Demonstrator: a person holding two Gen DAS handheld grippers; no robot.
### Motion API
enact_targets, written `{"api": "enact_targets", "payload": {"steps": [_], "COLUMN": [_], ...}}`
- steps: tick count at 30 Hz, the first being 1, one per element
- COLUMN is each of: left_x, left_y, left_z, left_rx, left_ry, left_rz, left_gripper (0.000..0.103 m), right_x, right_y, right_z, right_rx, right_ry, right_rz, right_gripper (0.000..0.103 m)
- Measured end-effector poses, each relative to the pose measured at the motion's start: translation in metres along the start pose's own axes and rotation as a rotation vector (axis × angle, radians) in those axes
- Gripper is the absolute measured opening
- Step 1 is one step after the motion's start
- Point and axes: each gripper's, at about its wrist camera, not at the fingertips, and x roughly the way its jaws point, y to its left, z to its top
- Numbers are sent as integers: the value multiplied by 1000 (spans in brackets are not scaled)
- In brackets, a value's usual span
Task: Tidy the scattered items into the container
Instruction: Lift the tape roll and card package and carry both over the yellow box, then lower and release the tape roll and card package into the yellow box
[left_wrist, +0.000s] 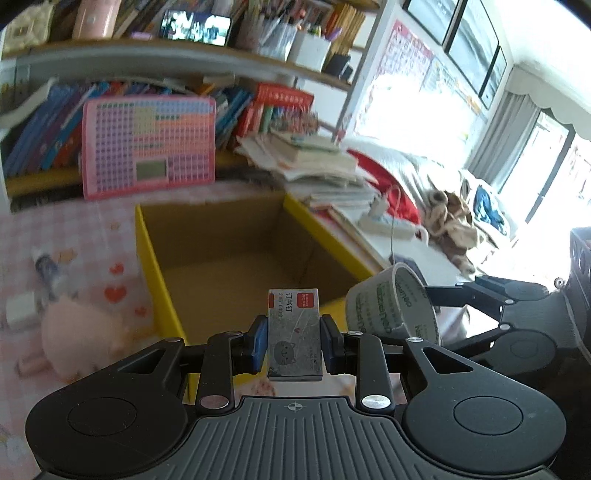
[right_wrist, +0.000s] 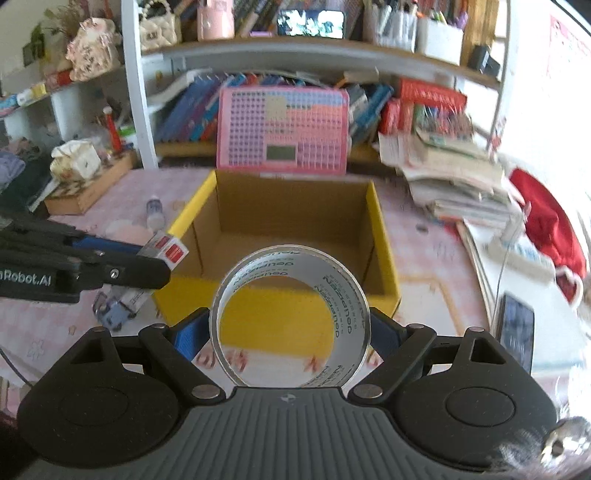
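Above the pink desk's yellow box (right_wrist: 384, 236), left fingers (left_wrist: 263, 343) pinch a staple box (left_wrist: 294, 332), right fingers (right_wrist: 188, 338) clamp a tape roll (right_wrist: 290, 317).

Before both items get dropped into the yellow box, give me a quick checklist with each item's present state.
1. Left tool clamped on the staple box: ok.
2. Right tool gripping the tape roll across its width: ok.
3. Yellow box open, nothing seen inside: ok.
4. Staple box over the opening: not ok, near the front wall.
5. Tape roll over the opening: not ok, short of the front wall.
6. The two tools apart: ok.
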Motion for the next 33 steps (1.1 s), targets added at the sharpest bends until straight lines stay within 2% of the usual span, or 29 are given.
{"api": "enact_targets", "payload": {"steps": [6,9,12,16,23,27,33], "left_x": [9,19,35,69,149,181,209], "left_y": [1,7,17,30,44,52,54], "left_z": [26,40,55,72,81,76,67], "left_rx": [29,47,52,90,182,191,204], "left_ry": [-50,-52,-40,12,195,272,327], "left_rz": [54,91,109,143,199,221,268], "left_gripper": [28,28,28,28,28,28,28], "right_x": [17,34,63,113,195,227,256], "right_y": [-13,-17,-19,-16,-25,-29,-21], "right_z": [30,47,63,76,90,91,86], "right_rx": [-60,-104,-166,-295,-504,-549,-615], "right_ry": [-73,-100,-90,-31,158,247,326], "right_rz": [49,78,92,90,107,123,134], "right_gripper": [88,88,88,88,88,88,88]}}
